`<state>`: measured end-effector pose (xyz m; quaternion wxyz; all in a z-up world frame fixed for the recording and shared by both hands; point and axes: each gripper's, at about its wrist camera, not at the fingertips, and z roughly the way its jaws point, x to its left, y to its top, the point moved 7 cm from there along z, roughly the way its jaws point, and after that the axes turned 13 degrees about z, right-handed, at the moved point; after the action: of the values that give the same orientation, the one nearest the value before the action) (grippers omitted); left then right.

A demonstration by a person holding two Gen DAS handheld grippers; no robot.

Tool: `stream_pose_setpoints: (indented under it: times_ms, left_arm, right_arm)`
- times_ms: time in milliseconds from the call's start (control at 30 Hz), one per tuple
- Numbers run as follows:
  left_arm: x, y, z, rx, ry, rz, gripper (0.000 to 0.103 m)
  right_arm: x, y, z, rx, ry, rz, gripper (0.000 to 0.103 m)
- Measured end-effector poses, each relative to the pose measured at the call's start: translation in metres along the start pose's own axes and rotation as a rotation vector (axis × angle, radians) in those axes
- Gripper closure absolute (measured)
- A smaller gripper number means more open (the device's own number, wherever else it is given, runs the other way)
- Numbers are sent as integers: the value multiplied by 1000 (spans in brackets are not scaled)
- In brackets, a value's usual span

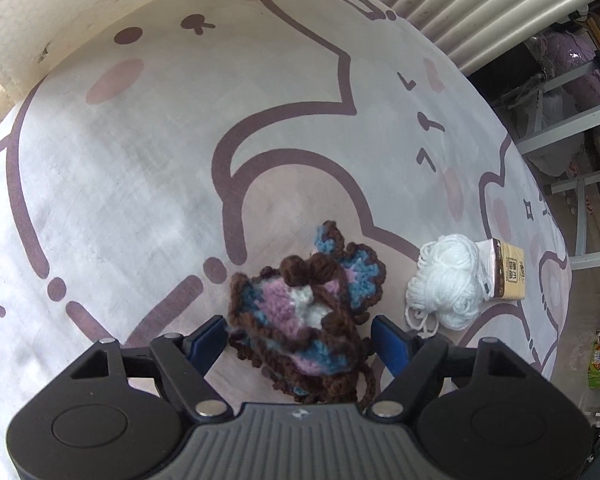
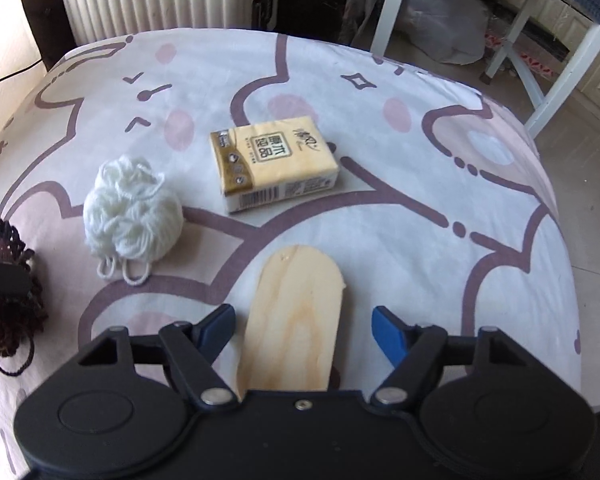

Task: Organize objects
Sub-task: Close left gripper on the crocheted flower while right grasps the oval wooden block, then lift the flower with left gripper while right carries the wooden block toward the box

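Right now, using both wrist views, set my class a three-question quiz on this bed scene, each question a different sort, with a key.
1. True or false: the left gripper is clamped shut on the crocheted piece.
2. Which lies between the right gripper's open fingers? A) white yarn ball B) wooden board C) tissue pack
3. Fill in: in the right wrist view, the yarn ball lies to the ___ of the tissue pack.

Key: 1 false, it is open around it; 2 B; 3 left.

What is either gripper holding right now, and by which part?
Nothing. The left gripper straddles the brown, blue and pink crocheted piece, jaws open. The right gripper is open around the rounded wooden board.
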<state>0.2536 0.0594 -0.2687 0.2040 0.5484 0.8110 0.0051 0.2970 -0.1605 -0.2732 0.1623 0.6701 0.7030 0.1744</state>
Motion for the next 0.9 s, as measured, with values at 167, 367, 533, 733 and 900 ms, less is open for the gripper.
stream_pose_setpoints:
  times_ms: [167, 367, 533, 733, 900]
  left_arm:
    - [-1, 2, -2, -19, 2, 5, 51]
    - [-11, 4, -19, -64, 12, 56, 56]
    - [-28, 6, -48, -139, 38, 154, 56]
    - [-51, -3, -81, -190, 37, 254, 56]
    - [-72, -19, -101, -217, 13, 329, 56]
  right_arm:
    - [-1, 1, -4, 27, 67, 45, 56]
    - [-5, -3, -13, 34, 78, 37, 56]
    - [-14, 1, -38, -7, 107, 61, 56]
    - [-22, 7, -80, -62, 171, 95, 56]
    - [-29, 3, -111, -90, 182, 99, 56]
